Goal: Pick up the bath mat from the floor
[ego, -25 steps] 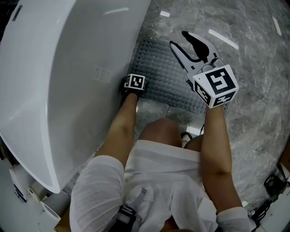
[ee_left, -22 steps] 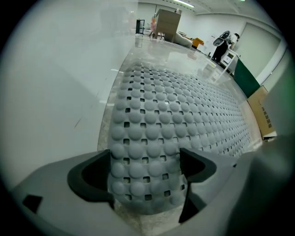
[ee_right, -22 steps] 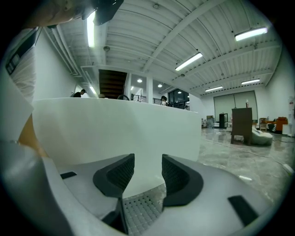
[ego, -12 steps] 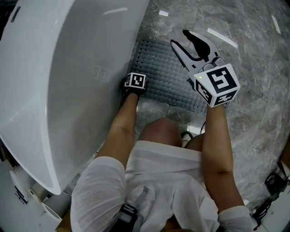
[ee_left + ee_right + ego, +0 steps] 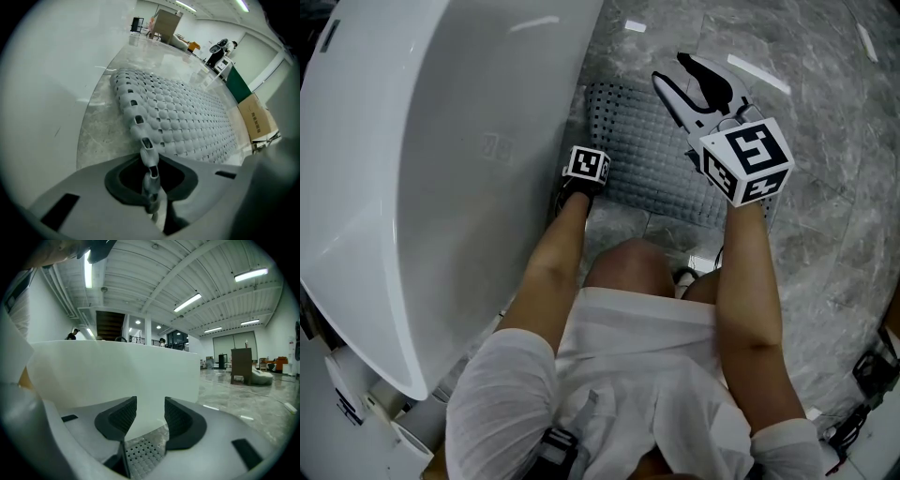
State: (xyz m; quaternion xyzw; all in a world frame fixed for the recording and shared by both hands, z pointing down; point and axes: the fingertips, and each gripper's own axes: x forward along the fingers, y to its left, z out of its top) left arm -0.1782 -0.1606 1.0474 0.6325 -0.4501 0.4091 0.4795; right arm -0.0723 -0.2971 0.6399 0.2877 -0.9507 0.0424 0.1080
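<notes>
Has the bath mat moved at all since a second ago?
Yes. The edge of the bath mat beside the white bathtub has lifted, curling up off the marble floor.

Mat (image 5: 661, 155) on floor (image 5: 825, 197), R of tub (image 5: 441, 141)

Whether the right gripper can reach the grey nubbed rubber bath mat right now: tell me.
Likely yes: the right gripper hovers open above the grey nubbed rubber bath mat, nothing between them.

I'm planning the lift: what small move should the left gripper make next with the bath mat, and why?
Probably raise the left gripper, peeling the bath mat off the floor. Its jaws have just been closing and now pinch the mat's edge, while the rest lies flat beside the bathtub; the right gripper hovers open, holding nothing.
</notes>
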